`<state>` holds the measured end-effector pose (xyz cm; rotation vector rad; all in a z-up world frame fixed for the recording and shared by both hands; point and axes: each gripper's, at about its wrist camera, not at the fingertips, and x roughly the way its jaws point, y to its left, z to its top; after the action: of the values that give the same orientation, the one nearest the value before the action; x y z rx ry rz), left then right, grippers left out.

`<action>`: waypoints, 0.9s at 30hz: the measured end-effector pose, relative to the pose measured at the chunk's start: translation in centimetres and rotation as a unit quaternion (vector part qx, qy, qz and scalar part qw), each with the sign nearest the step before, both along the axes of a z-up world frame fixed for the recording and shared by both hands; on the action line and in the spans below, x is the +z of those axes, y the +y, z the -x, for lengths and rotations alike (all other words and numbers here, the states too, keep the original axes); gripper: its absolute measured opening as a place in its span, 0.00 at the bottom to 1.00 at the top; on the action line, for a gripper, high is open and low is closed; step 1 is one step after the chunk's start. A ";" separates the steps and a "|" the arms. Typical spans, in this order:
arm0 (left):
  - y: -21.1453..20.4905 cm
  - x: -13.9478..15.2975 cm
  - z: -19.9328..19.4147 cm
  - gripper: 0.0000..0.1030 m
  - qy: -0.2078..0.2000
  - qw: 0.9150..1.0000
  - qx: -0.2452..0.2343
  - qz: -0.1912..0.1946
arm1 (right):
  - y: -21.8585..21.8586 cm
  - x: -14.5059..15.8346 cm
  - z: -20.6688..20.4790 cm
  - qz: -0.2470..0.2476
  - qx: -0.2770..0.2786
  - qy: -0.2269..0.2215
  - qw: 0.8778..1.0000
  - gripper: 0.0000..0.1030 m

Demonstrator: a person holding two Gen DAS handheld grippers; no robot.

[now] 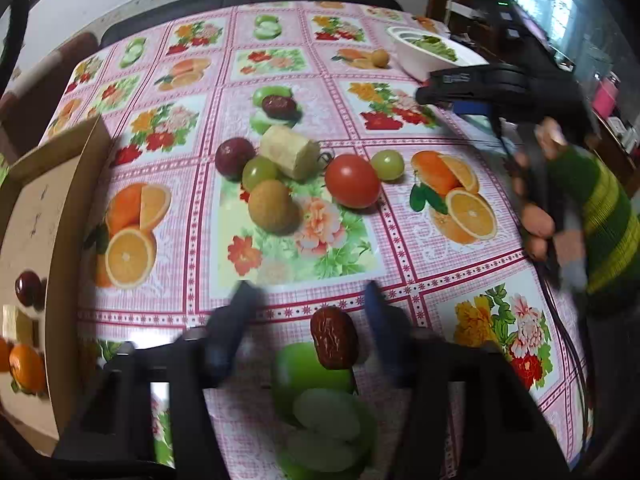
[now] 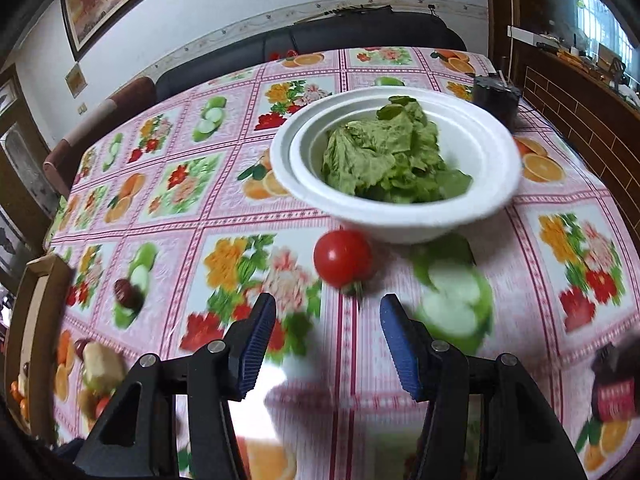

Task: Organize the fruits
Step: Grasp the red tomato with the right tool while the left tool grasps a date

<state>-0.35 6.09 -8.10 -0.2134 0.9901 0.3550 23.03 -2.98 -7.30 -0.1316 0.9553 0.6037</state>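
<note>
In the left wrist view a wrinkled red date (image 1: 334, 338) lies on the fruit-print tablecloth between the fingers of my left gripper (image 1: 308, 312). The jaws are open and the pads do not press on it. Further off lie a tomato (image 1: 352, 180), two green grapes (image 1: 262, 172), a brown kiwi-like fruit (image 1: 274, 206), two dark red fruits (image 1: 235, 156) and a pale cut chunk (image 1: 290, 152). My right gripper (image 2: 328, 320) is open and empty, with another tomato (image 2: 343, 258) just ahead of it, beside a white bowl (image 2: 396, 220) of lettuce.
A cardboard box (image 1: 60, 184) at the left holds a dark red fruit (image 1: 28, 288) and oranges (image 1: 26, 364). A hand in a green striped sleeve (image 1: 600, 216) holds the right gripper (image 1: 430, 88) near the bowl (image 1: 416, 60). A black object (image 2: 496, 96) stands behind the bowl.
</note>
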 end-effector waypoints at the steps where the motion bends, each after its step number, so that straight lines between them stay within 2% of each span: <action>1: 0.1 0.1 0.1 0.26 -0.003 1.000 -0.005 0.002 | 0.3 -0.1 -0.3 0.003 -0.001 0.001 1.000 0.54; 2: 0.2 0.1 0.1 0.14 -0.005 1.000 -0.009 0.005 | 0.6 -0.1 -0.6 0.006 -0.002 -0.002 1.000 0.49; 3: 0.4 0.2 0.3 0.14 -0.010 1.000 -0.015 0.013 | 1.0 -0.2 -0.9 0.014 -0.002 -0.006 1.000 0.41; 5: 0.8 0.2 0.6 0.13 -0.018 0.999 -0.020 0.029 | 1.4 -0.2 -1.1 0.027 -0.005 -0.013 1.000 0.32; 8: 1.0 0.3 0.9 0.12 -0.026 0.998 -0.025 0.044 | 1.3 -0.2 -1.0 0.018 -0.001 -0.009 1.000 0.32; 10: 1.0 0.9 1.3 0.12 -0.036 0.998 -0.029 0.041 | 1.0 0.0 -0.4 0.010 0.003 -0.002 1.000 0.32; 13: 1.4 1.6 1.7 0.05 -0.043 0.998 -0.025 0.045 | 0.3 0.8 1.6 -0.005 0.015 0.000 1.000 0.32; 21: 3.1 3.3 3.7 0.05 -0.064 0.997 -0.002 0.050 | -1.2 3.3 7.6 -0.058 0.048 0.008 0.997 0.32; 27: 3.0 3.5 4.4 0.08 -0.065 0.996 0.002 0.052 | -1.8 4.6 10.6 -0.073 0.060 0.002 0.995 0.32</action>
<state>-4.76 9.14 -4.56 -0.3295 0.8799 0.2892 12.45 -4.79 -2.72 -0.0570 0.9088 0.7837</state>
